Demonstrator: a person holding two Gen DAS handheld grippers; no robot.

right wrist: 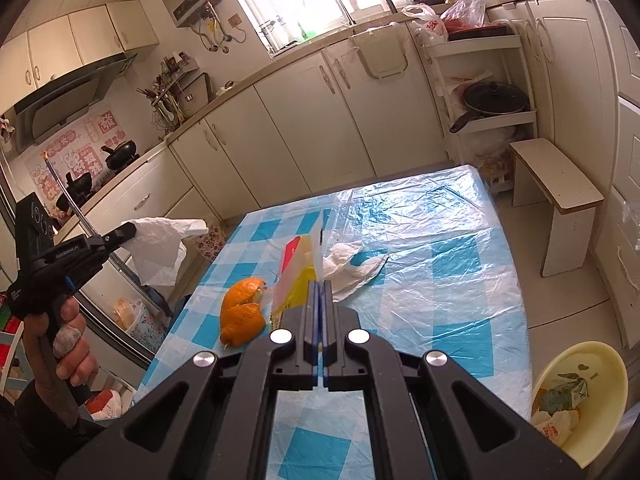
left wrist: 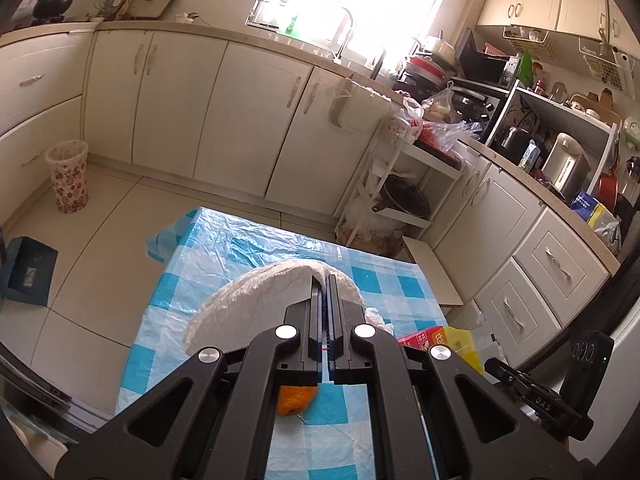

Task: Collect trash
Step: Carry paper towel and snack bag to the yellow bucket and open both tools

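Left gripper (right wrist: 130, 232) pinches a paper towel (right wrist: 158, 248) hanging downward.

Glossy crinkled plastic tablecloth (right wrist: 420, 240); soft embossed paper towel (left wrist: 256, 296); matt pitted orange peel (right wrist: 242, 312).

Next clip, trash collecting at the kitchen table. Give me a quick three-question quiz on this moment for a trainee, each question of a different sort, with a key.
1. True or false: the left tool is shut on a white paper towel held off the table.
2. What does the right tool grip? A) the orange peel B) a clear and yellow plastic wrapper C) the crumpled tissue
3. Fill in: at the table's near right edge stands a pale yellow ____ with scraps in it.

Key
1. True.
2. B: the plastic wrapper; the orange peel and crumpled tissue lie on the cloth.
3. Bin.
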